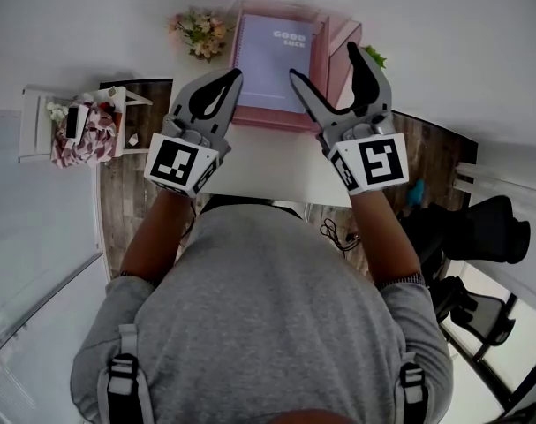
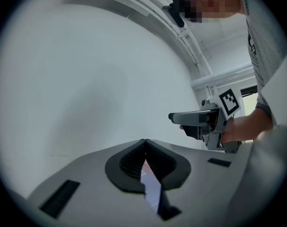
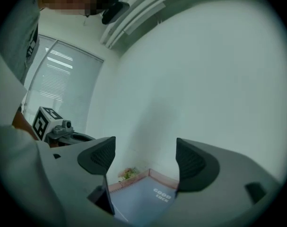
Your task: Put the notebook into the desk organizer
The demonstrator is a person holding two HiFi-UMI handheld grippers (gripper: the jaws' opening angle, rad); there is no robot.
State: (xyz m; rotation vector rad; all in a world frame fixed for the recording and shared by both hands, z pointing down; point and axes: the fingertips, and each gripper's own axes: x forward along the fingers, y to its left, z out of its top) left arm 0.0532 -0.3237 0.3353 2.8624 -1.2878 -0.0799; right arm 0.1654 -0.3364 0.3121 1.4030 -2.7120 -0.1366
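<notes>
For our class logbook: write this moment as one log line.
left gripper: shut, empty | right gripper: open, empty | notebook: in pink desk organizer

A: Head view?
B: From above the person, steeply down; left tool (image 1: pixel 235 78), right tool (image 1: pixel 325 60) and tabletop (image 1: pixel 276 170) sit close below.
A: Left tool view?
B: Rides right behind its own jaws, faces a white wall (image 2: pixel 86 79); the right tool shows off to its right.
A: Right tool view?
B: Same mount, wall ahead too, notebook (image 3: pixel 143 200) low between the jaws.
A: Overlap?
B: Notebook is in head and right tool views; each tool view catches the other tool.
</notes>
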